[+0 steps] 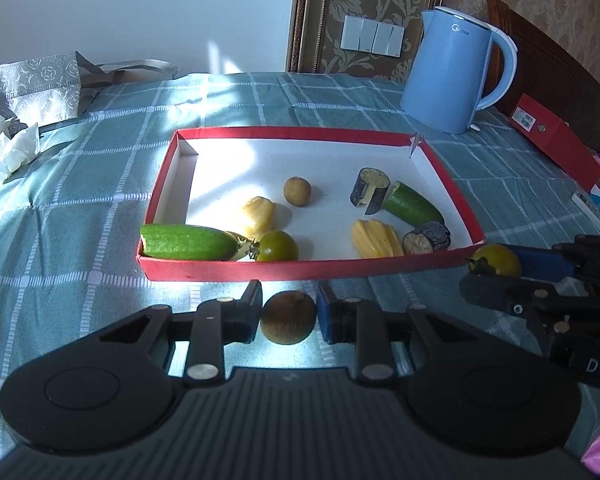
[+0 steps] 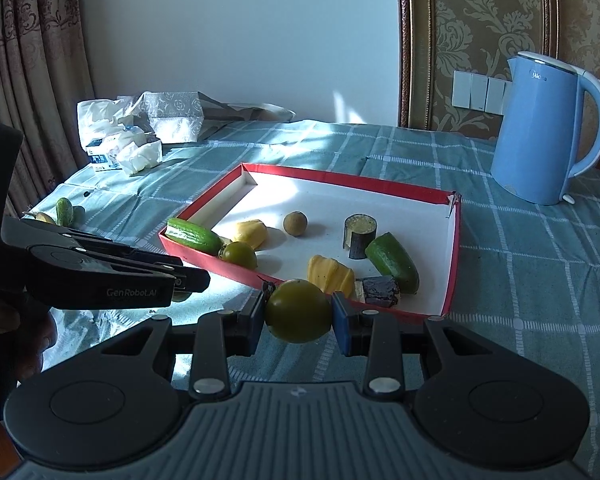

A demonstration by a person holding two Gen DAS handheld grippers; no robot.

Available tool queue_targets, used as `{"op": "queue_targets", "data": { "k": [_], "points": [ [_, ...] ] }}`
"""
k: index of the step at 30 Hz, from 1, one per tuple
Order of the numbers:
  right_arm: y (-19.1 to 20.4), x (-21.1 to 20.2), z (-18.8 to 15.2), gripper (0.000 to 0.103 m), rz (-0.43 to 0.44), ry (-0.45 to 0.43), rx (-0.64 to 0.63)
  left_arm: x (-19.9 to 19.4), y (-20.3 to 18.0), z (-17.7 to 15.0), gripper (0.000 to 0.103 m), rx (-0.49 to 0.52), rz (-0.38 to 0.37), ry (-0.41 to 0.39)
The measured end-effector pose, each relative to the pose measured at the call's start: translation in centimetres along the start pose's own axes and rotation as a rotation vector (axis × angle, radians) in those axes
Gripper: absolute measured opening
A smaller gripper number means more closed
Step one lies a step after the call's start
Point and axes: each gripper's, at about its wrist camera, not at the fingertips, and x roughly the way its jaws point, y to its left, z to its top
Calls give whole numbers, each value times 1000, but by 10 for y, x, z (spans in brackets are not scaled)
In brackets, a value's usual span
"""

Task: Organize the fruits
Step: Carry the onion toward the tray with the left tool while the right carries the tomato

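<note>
A red-rimmed white tray lies on the checked cloth. It holds cucumber pieces, a green tomato, a brown longan, yellow jackfruit pieces and dark eggplant pieces. My left gripper is shut on a brown longan just in front of the tray. My right gripper is shut on a green tomato at the tray's near edge; it also shows in the left wrist view.
A blue kettle stands behind the tray at the right. A red box lies at the far right. Crumpled tissues and a bag sit at the back left. A small cucumber lies at the table's left edge.
</note>
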Motion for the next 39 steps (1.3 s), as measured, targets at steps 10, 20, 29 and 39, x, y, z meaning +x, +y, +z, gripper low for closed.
{"op": "queue_targets", "data": {
  "k": [10, 20, 29, 39],
  "points": [
    [-8, 0, -3, 35, -15, 10, 17, 4, 0, 12, 25, -3, 5, -2],
    [-7, -1, -3, 35, -17, 5, 18, 4, 1, 14, 25, 2, 18, 0],
    [-5, -3, -5, 35, -17, 6, 18, 4, 3, 13, 25, 9, 27, 7],
    [-4, -4, -5, 35, -18, 5, 13, 4, 3, 13, 25, 9, 37, 9]
  ]
}}
